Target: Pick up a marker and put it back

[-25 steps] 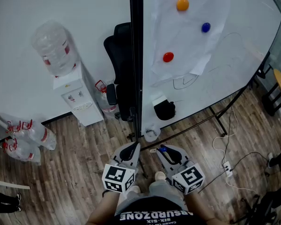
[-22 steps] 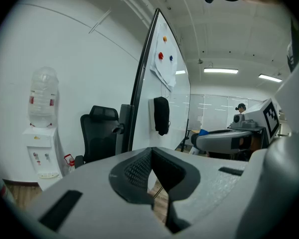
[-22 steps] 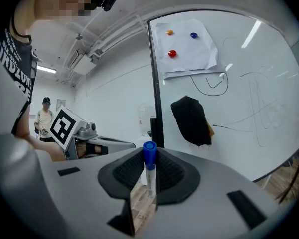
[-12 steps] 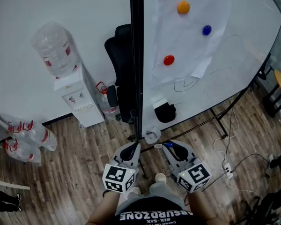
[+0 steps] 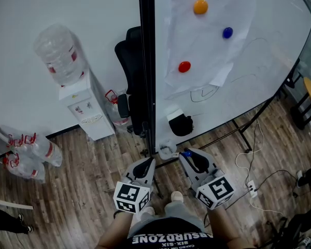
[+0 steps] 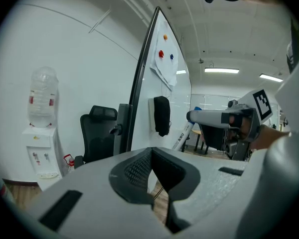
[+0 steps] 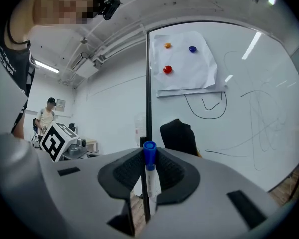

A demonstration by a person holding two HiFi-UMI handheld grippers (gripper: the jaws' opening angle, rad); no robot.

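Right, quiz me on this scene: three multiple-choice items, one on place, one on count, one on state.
1. The eraser on the whiteboard sits: A above the paper; B below the paper; C over the paper.
2. Magnets on the paper: A two; B five; C three.
3. The jaws of the right gripper are: A shut on a marker; B apart and empty; C shut on the eraser.
Answers: B, it hangs under the sheet; C, orange, blue, red; A, the blue-capped marker is clamped between them.

Smooth plastic marker (image 7: 150, 176), wood-grain floor (image 5: 83, 191)
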